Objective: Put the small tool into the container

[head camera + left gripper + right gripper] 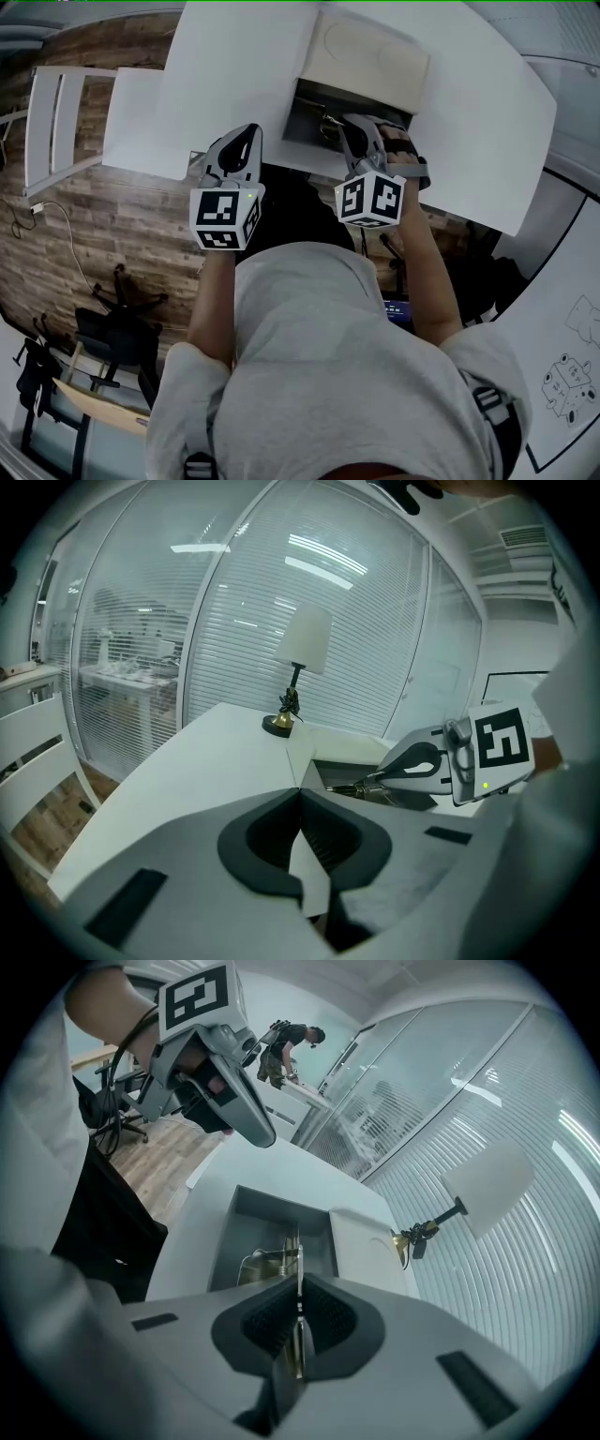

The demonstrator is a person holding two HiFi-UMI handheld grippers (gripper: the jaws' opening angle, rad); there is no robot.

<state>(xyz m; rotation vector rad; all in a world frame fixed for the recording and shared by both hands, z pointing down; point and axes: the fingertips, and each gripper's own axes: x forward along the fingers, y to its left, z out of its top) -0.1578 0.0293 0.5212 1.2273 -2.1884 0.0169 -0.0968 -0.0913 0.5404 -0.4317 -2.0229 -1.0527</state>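
Observation:
An open grey container (302, 105) with a beige lid (367, 56) folded back sits on the white table (234, 66). My right gripper (353, 128) hangs over its near edge, shut on a thin metal tool (292, 1249) whose tip points down into the container (272, 1211). A wire loop and something brass lie inside. In the left gripper view the tool (345, 787) sticks out of the right gripper (377, 778) above the box. My left gripper (246, 139) hovers at the table's near edge left of the container, its jaws (300, 794) together with nothing in them.
A small lamp (298, 658) with a white shade stands on the table beyond the container. Curved glass walls with blinds close off the far side. A white shelf (56, 122) and office chairs (112, 328) stand on the wooden floor at left. A person stands far off (286, 1049).

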